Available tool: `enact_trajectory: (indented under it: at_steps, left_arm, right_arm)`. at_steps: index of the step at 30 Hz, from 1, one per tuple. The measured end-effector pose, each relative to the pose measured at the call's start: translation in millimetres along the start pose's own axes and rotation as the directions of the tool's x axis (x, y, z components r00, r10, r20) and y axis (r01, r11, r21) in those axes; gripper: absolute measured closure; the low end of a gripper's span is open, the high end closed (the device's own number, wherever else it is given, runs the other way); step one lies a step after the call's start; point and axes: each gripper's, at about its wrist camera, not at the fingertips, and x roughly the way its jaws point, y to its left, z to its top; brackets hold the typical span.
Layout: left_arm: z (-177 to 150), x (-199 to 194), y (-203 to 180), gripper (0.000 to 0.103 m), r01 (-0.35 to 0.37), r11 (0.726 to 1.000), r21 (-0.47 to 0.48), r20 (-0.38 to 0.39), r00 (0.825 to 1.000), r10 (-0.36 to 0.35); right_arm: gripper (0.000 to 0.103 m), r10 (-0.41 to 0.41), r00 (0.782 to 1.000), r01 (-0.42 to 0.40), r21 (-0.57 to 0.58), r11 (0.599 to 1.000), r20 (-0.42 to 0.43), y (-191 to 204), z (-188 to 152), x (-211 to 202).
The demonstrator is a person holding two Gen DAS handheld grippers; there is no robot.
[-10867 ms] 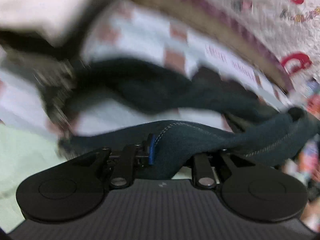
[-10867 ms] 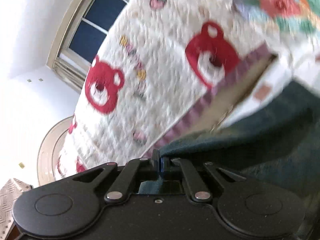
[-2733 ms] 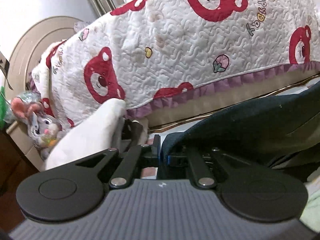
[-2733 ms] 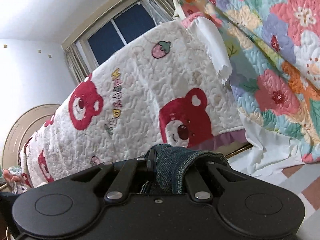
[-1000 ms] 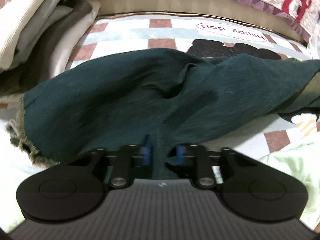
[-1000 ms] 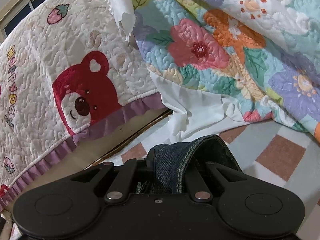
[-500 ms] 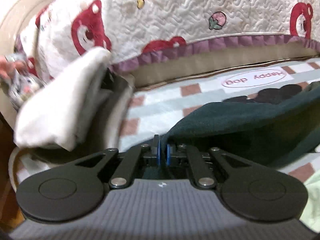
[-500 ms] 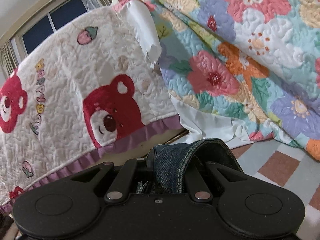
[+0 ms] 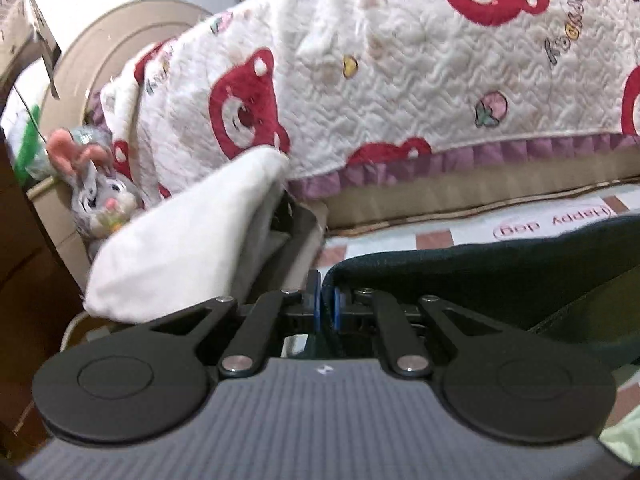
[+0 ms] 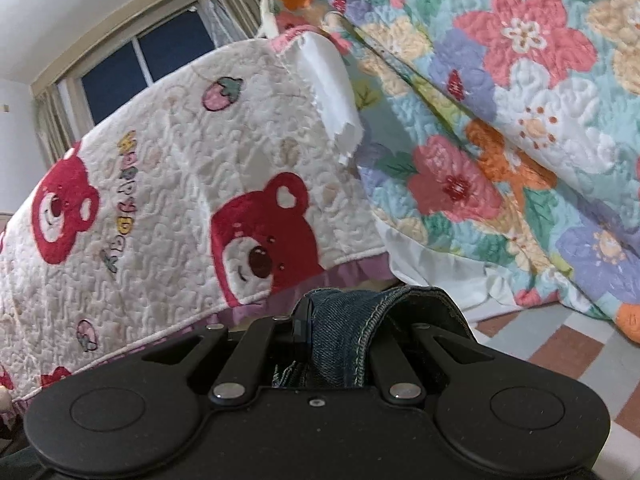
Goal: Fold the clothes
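Dark blue jeans [image 9: 500, 276] stretch off to the right in the left wrist view, lifted above the checked bed sheet [image 9: 432, 238]. My left gripper [image 9: 326, 304] is shut on a thin edge of that denim, pinched between its blue pads. In the right wrist view my right gripper [image 10: 340, 344] is shut on a thick bunched fold of the jeans [image 10: 348, 332], with a stitched seam showing between the fingers. The rest of the garment is hidden below both grippers.
A white quilt with red bears [image 9: 400, 80] hangs across the back. A folded white and grey pile of clothes [image 9: 192, 256] lies at left, near a plush rabbit [image 9: 100, 196]. A floral quilt [image 10: 500, 120] fills the right; a window [image 10: 144, 64] is behind.
My left gripper has tilted up from looking down on the spread jeans to facing the bear quilt, still holding the denim edge. The right gripper has also tilted slightly upward with its fold.
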Motion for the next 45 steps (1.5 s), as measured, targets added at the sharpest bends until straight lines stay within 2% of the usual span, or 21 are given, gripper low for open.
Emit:
enact_trajectory:
  at_steps: [4, 7, 8, 12, 15, 16, 20, 22, 25, 26, 27, 28, 29, 30, 31, 32, 34, 36, 39, 41, 45]
  left_arm:
    - [19.6, -6.1, 14.4, 0.097, 0.018, 0.999, -0.029, 0.027, 0.999, -0.018]
    - [30.5, -4.9, 26.0, 0.097, 0.037, 0.998, -0.045, 0.029, 0.999, -0.036]
    - [35.0, -2.6, 28.9, 0.097, 0.038, 0.998, -0.049, 0.027, 0.999, -0.037]
    - [63.4, 21.6, 36.6, 0.097, 0.074, 0.995, -0.067, -0.017, 0.997, -0.075]
    - [88.7, 60.8, 38.6, 0.098, 0.135, 0.983, -0.122, -0.100, 0.984, -0.148]
    - [95.2, 74.8, 32.8, 0.098, 0.142, 0.983, -0.112, -0.119, 0.981, -0.155]
    - [125.4, 128.8, 9.5, 0.098, 0.099, 0.994, 0.041, -0.113, 0.989, -0.094]
    - [144.7, 159.4, 3.6, 0.098, 0.086, 0.995, 0.056, -0.117, 0.990, -0.079]
    - [164.4, 217.7, -11.2, 0.098, 0.027, 0.997, 0.079, -0.150, 0.989, -0.014]
    - [165.3, 241.0, -17.1, 0.093, -0.003, 0.997, 0.080, -0.184, 0.983, 0.018]
    - [161.8, 263.4, -22.3, 0.085, -0.025, 0.997, 0.077, -0.230, 0.972, 0.042]
    - [154.6, 284.8, -27.1, 0.077, -0.043, 0.996, 0.072, -0.278, 0.959, 0.061]
    - [145.2, 304.1, -32.7, 0.065, -0.055, 0.996, 0.067, -0.324, 0.943, 0.074]
    - [131.5, 315.7, -40.3, 0.063, -0.049, 0.997, 0.066, -0.356, 0.932, 0.069]
    - [117.7, 320.0, -48.7, 0.061, -0.033, 0.997, 0.072, -0.365, 0.929, 0.058]
    - [104.8, 321.0, -56.9, 0.061, -0.018, 0.996, 0.086, -0.363, 0.931, 0.048]
    - [83.1, 308.6, -71.3, 0.061, 0.012, 0.991, 0.136, -0.328, 0.944, 0.033]
    - [65.7, 288.8, -75.8, 0.057, 0.048, 0.988, 0.144, -0.317, 0.948, 0.000]
    - [49.2, 253.8, -63.3, 0.055, 0.113, 0.992, 0.049, -0.319, 0.943, -0.092]
    - [41.0, 227.7, -57.4, 0.053, 0.136, 0.991, 0.001, -0.315, 0.940, -0.128]
    - [18.5, 173.2, -43.2, 0.048, 0.163, 0.981, -0.102, -0.293, 0.938, -0.186]
  right_arm:
    - [0.096, 0.032, 0.998, -0.029, -0.060, 0.998, 0.046, 12.9, 8.5, -16.3]
    - [0.096, 0.065, 0.995, -0.067, 0.021, 0.998, 0.082, 7.4, 27.0, -26.4]
    - [0.096, 0.066, 0.994, -0.067, 0.008, 0.998, 0.083, 7.8, 30.3, -26.1]
    - [0.096, 0.072, 0.997, -0.071, -0.058, 0.996, 0.010, 13.9, 35.9, -2.1]
    - [0.096, 0.084, 0.996, -0.088, -0.160, 0.983, -0.034, 21.0, 41.3, 23.1]
    - [0.096, 0.087, 0.995, -0.095, -0.174, 0.980, -0.050, 21.9, 44.1, 34.5]
    - [0.096, 0.101, 0.989, -0.123, -0.212, 0.970, -0.109, 25.2, 61.6, 86.1]
    - [0.097, 0.145, 0.982, -0.161, -0.131, 0.978, -0.121, 22.8, 77.9, 111.8]
    - [0.096, 0.116, 0.982, -0.143, -0.189, 0.972, -0.148, 28.9, 91.8, 167.1]
    - [0.093, 0.105, 0.973, -0.147, -0.202, 0.968, -0.204, 43.8, 86.6, 193.1]
    - [0.091, 0.089, 0.960, -0.147, -0.209, 0.967, -0.264, 55.0, 79.0, 216.4]
    - [0.084, 0.042, 0.947, -0.119, -0.225, 0.967, -0.317, 60.0, 70.2, 235.9]
    - [0.072, -0.005, 0.930, -0.091, -0.243, 0.966, -0.369, 65.0, 61.4, 255.5]
    - [0.068, -0.074, 0.908, -0.043, -0.267, 0.963, -0.413, 70.5, 50.1, 270.0]
    - [0.066, -0.132, 0.883, -0.004, -0.289, 0.957, -0.451, 74.4, 39.5, 280.0]
    - [0.065, -0.168, 0.874, 0.021, -0.309, 0.951, -0.456, 78.4, 32.0, 281.5]
    - [0.059, -0.187, 0.876, 0.036, -0.326, 0.945, -0.444, 84.2, 22.8, 272.0]
    - [0.057, -0.190, 0.885, 0.054, -0.312, 0.949, -0.425, 86.0, 21.5, 250.6]
    - [0.055, -0.176, 0.902, 0.066, -0.275, 0.959, -0.394, 81.9, 22.5, 205.0]
    - [0.051, -0.113, 0.912, 0.041, -0.187, 0.982, -0.395, 68.4, 20.9, 165.3]
    - [0.046, -0.026, 0.928, 0.046, 0.046, 0.998, -0.372, 32.3, -19.4, 83.8]
